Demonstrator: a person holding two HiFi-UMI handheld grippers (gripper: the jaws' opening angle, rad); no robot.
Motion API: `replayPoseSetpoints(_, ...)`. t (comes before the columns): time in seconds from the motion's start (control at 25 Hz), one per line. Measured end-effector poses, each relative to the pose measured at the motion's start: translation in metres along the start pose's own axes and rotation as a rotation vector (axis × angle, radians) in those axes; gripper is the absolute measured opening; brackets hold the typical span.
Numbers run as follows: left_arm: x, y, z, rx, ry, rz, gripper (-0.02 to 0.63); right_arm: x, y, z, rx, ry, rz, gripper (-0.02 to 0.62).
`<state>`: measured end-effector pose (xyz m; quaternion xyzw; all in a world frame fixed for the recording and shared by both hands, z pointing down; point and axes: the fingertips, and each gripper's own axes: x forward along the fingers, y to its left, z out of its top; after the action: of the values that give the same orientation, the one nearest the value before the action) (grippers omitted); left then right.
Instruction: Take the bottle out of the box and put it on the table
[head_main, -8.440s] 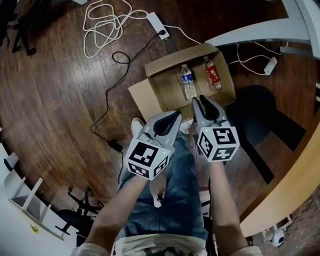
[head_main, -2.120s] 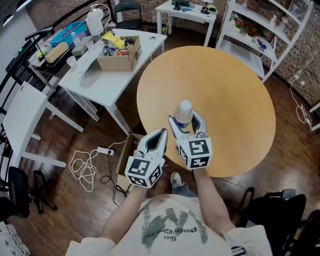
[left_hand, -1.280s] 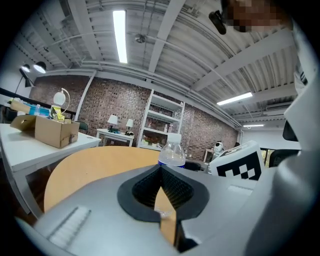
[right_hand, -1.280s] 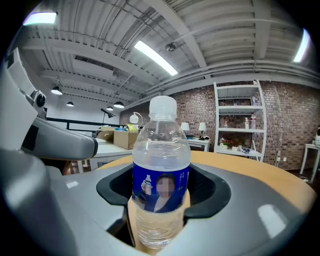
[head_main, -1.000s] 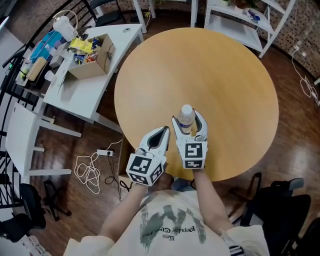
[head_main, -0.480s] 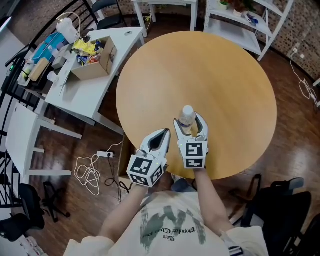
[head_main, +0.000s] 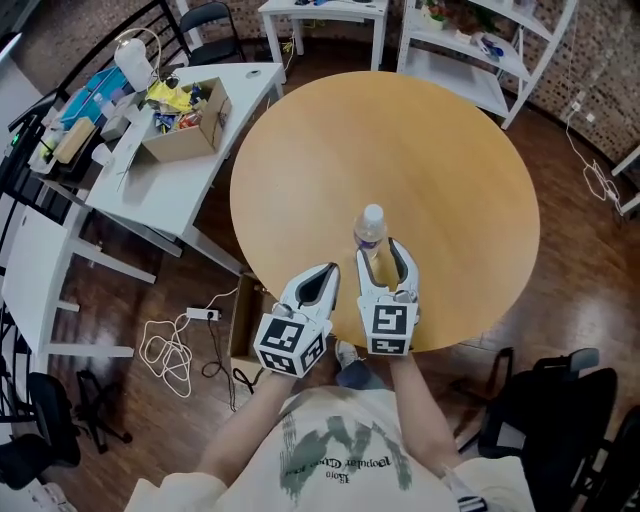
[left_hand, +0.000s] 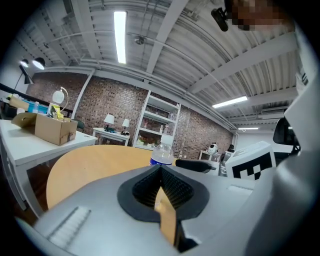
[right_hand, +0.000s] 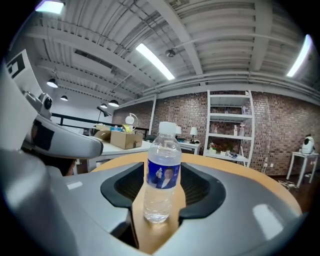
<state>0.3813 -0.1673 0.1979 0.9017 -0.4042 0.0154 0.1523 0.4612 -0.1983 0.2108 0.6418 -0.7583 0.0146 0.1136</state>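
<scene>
A clear water bottle (head_main: 371, 228) with a white cap and a blue label stands upright on the round wooden table (head_main: 420, 140), near its front edge. In the right gripper view the bottle (right_hand: 162, 172) stands between the jaw tips with a gap on each side. My right gripper (head_main: 386, 250) sits just behind it, its jaws closing, and the pads do not touch the bottle. My left gripper (head_main: 322, 277) hovers at the table's edge to the left, shut and empty. From the left gripper view only the bottle's top (left_hand: 161, 154) shows.
A white table (head_main: 150, 170) with an open cardboard box (head_main: 185, 110) of clutter stands at the left. White shelves (head_main: 480, 50) are behind the round table. A cardboard box (head_main: 245, 320) and cables (head_main: 170, 345) lie on the floor below. A black chair (head_main: 540, 400) is at the right.
My right gripper has drawn back a little from the bottle, and its jaws stand narrower. The bottle stays upright on the table. The left gripper has shifted slightly.
</scene>
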Motion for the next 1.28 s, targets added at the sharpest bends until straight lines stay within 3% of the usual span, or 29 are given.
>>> replayPoseSetpoints(0.16,-0.013,-0.008,0.003,0.002,-0.015,-0.022,0.0,-0.026,0.012,0.017,0.009,-0.03,0.001,0.171)
replayPoseSetpoints(0.28,-0.028,-0.011,0.007,0.011,-0.035,-0.032,0.0,-0.052,0.027,0.036,0.025,-0.078,0.007,0.081)
replayPoseSetpoints(0.44,-0.054,-0.013,0.012,0.018,-0.057,-0.039,0.0,-0.078,0.056,0.058,0.037,-0.116,0.048,0.015)
replayPoseSetpoints(0.8,-0.108,-0.02,0.012,0.018,-0.083,-0.046,0.0,-0.117,0.111,0.054,0.032,-0.075,0.131,0.0)
replayPoseSetpoints(1.28,-0.136,-0.029,0.012,0.03,-0.095,-0.067,0.0,-0.14,0.128,0.044,0.027,-0.054,0.123,0.0)
